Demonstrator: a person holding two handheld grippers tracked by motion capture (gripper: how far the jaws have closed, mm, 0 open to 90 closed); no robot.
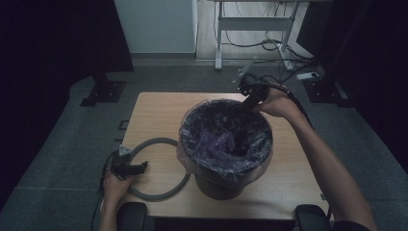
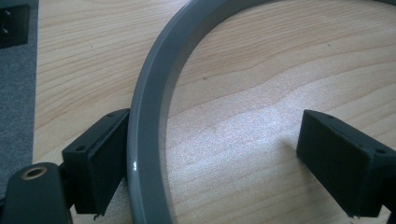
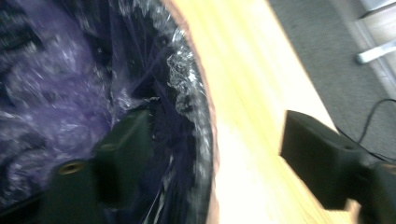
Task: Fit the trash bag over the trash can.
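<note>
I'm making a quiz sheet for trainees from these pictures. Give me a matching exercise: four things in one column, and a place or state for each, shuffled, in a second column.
Things:
1. grey ring
2. bin
3. left hand-held gripper
4. right hand-held gripper

Places or states:
A. open, jaws either side of the bin's rim
B. lined with a purple bag
C. flat on the table, left of the bin
D. open, one jaw touching the ring's outer side

Pairs: 1-C, 2-B, 3-D, 4-A
</note>
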